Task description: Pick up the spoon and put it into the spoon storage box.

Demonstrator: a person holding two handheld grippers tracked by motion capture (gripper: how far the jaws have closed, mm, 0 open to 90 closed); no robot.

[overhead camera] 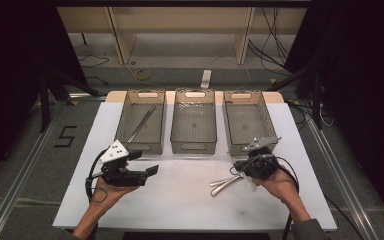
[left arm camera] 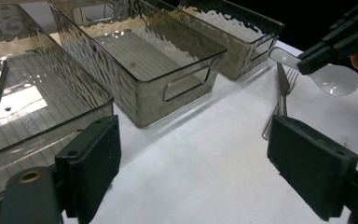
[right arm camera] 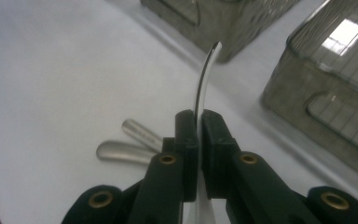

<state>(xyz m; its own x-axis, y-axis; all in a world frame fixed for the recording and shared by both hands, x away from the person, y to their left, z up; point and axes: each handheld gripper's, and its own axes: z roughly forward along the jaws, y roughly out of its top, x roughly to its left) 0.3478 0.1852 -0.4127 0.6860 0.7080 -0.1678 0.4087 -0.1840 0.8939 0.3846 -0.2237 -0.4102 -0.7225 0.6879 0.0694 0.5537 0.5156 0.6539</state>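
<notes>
High view: the right gripper [overhead camera: 249, 167], near the tabletop's right front, is clamped on a white spoon [overhead camera: 250, 181]; the right bin [overhead camera: 270, 121] lies directly beyond it, toward the far edge.

Left gripper view: the left gripper [left arm camera: 193, 168] has its jaws apart with nothing between them. The spoon [left arm camera: 332, 78] hangs above a fork [left arm camera: 282, 93], bowl outward.

Right gripper view: the spoon's handle [right arm camera: 206, 79] rises between the closed pads, its long axis pointing toward the bins; 2 metal handles [right arm camera: 126, 144] lie on the tabletop below.

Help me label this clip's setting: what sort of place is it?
Probably a lab recording rig, not a kitchen: a white table with three plastic bins, dark curtains around it, loose cables on the floor, and a taped number.
</notes>
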